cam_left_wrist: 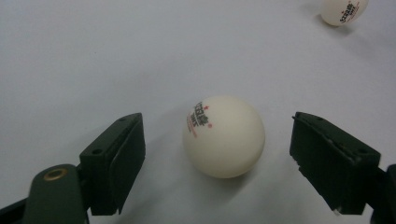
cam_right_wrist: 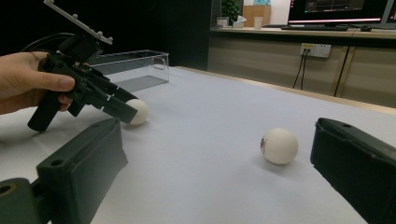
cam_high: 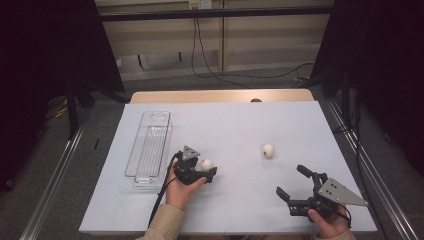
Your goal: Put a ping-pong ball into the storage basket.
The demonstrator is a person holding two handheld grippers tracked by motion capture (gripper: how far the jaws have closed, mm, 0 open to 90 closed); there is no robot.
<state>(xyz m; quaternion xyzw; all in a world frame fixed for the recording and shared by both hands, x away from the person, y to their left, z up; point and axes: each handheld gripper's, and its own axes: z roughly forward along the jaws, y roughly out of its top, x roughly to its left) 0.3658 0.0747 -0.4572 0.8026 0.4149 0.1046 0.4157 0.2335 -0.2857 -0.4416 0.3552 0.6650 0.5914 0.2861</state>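
White ball [cam_left_wrist: 223, 136] between spread left claw [cam_left_wrist: 217, 158], half hidden from above.

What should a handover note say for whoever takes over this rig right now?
Left gripper: open, jaws either side of the near ping-pong ball on the table, pads not touching it yet.
Right gripper: open, holds nothing, near the table's front right.
Second ping-pong ball: loose mid-table, ahead of the right gripper.
Clear plastic tray: left of the left gripper, looks empty.
Done: no ball lifted.
Left: probably grip each ball; the tray seems the likely destination.
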